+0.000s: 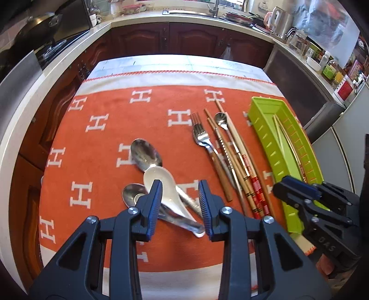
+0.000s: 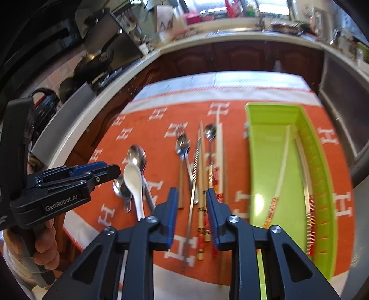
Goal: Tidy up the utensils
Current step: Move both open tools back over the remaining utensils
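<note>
A white ceramic spoon [image 1: 161, 184] lies across steel spoons [image 1: 145, 153] on the orange cloth. My left gripper [image 1: 180, 203] is open and empty, hovering over the white spoon's handle. A fork [image 1: 201, 138], a small spoon [image 1: 221, 120] and several chopsticks [image 1: 239, 170] lie in a loose row to the right. A green tray [image 1: 267, 138] at the right holds a few chopsticks [image 2: 281, 170]. My right gripper [image 2: 191, 217] is open and empty above the near ends of the loose chopsticks [image 2: 201, 207], left of the green tray [image 2: 265, 161]. The white spoon [image 2: 133, 182] is at its left.
The table's cloth [image 1: 103, 161] has a white border near the edges. Kitchen counters [image 1: 138, 17] with a sink, kettle and bottles surround the table. A stove with pans [image 1: 41, 25] is at the left. The left gripper body [image 2: 57, 189] shows in the right wrist view.
</note>
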The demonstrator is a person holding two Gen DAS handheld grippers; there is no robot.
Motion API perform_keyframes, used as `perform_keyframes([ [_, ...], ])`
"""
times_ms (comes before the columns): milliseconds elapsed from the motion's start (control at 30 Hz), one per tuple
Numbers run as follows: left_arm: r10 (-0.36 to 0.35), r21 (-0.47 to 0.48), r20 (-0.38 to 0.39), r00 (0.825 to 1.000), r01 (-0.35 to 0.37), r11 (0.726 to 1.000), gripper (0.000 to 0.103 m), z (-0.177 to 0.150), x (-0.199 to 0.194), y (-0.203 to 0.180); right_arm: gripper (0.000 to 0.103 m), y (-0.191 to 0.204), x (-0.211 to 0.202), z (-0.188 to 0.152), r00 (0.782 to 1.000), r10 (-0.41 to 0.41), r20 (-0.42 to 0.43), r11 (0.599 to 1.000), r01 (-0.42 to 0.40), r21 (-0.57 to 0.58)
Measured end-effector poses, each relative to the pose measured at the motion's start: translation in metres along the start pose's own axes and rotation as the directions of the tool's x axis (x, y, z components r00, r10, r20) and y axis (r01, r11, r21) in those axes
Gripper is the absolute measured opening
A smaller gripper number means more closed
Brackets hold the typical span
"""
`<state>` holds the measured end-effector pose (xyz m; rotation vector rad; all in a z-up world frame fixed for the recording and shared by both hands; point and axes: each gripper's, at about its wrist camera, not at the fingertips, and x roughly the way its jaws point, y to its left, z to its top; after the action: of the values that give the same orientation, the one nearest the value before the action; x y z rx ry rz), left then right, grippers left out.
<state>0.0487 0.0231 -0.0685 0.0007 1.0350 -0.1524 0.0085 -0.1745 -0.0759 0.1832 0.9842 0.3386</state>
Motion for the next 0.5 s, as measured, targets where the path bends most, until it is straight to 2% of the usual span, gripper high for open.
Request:
perform_keyframes([
  [333,-0.045,-0.016,-0.021,0.999,0.045,0.999,0.029,-0.009,0.015,0.016,0.018,0.008,0.066,-0.006,0.989,0.004,-0.149,1.000,-0.003,0.009],
  [500,-0.061,-0.040,-0.034,0.998,0.060,0.997,0.029,-0.012,0.022,0.027,0.016,0.007,0.092,-0.010,0.979,-0.028,-0.202,0.999,0.031,0.014],
])
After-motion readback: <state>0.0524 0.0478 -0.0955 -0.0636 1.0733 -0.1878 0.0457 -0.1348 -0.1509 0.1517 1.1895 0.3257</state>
